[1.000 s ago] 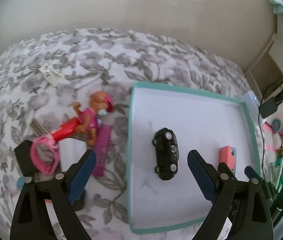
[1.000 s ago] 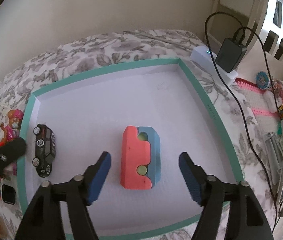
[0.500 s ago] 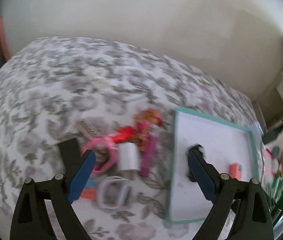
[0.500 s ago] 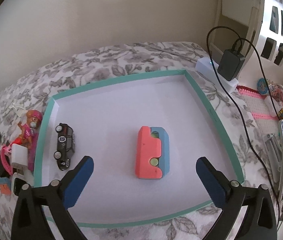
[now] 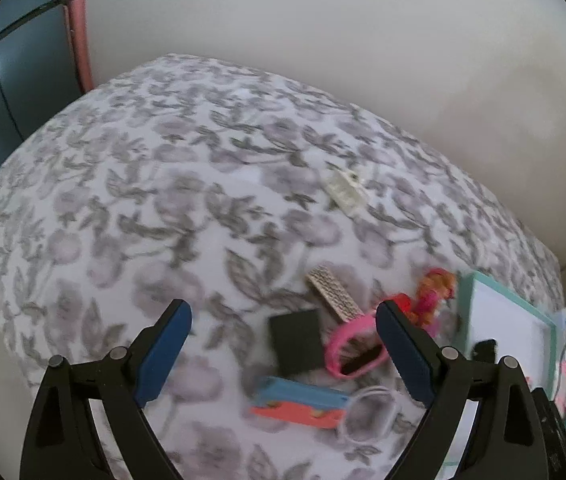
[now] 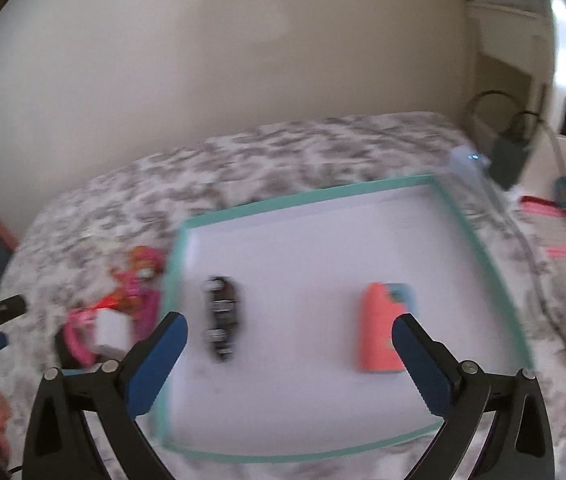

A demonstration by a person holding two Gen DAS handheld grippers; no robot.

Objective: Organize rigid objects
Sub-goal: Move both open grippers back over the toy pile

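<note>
My left gripper (image 5: 283, 336) hangs open and empty above a pile on the floral bedspread: a black square (image 5: 295, 340), a pink band (image 5: 357, 346), a blue and coral block (image 5: 299, 400), a white ring (image 5: 367, 416), a grey ridged strip (image 5: 335, 294) and a small doll (image 5: 433, 294). My right gripper (image 6: 287, 344) is open wide over the teal-rimmed white tray (image 6: 307, 196). Inside the tray lie a black toy car (image 6: 223, 316) and a coral and blue block (image 6: 381, 328), the block beside the right finger, not touched.
A white flat piece (image 5: 345, 188) lies alone farther up the bed. A white cube (image 6: 111, 330) sits left of the tray among the toys. A black charger with cables (image 6: 509, 156) and cluttered shelves stand to the right. A wall runs behind the bed.
My left gripper swung left from the tray to over the toy pile. My right gripper opened wider and drew up and back from the coral and blue block, which stays in the tray.
</note>
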